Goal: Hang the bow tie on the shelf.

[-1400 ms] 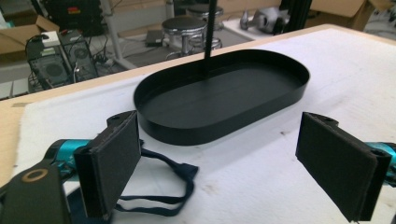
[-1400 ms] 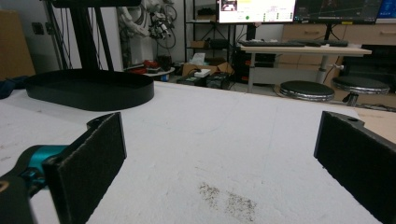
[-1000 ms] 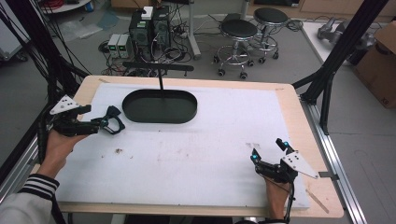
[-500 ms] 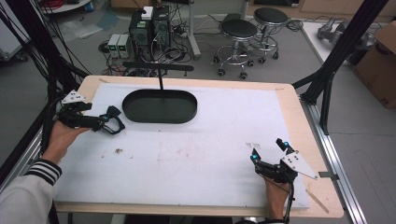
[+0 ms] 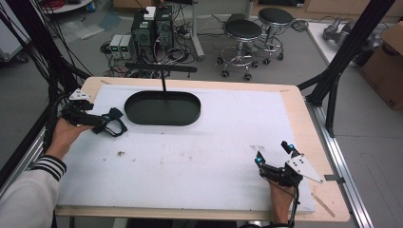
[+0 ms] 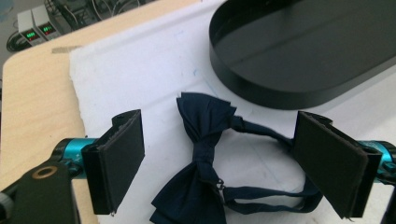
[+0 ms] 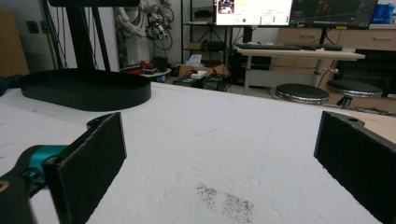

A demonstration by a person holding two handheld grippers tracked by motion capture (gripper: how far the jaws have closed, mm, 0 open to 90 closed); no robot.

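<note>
The left gripper (image 6: 217,158) has its black padded jaws spread wide on either side of a dark navy fabric bow tie (image 6: 201,163) with a thin strap; neither pad touches the cloth. The bow tie (image 5: 114,124) lies on the white foam mat (image 5: 199,156) near the table's left edge, just beside the left end of the black oval tray (image 5: 162,108). The right gripper (image 5: 274,154) also stands spread apart, holding nothing, near the mat's front right corner, above a patch of brown specks (image 7: 224,198). The wooden table (image 5: 304,118) frames the mat.
</note>
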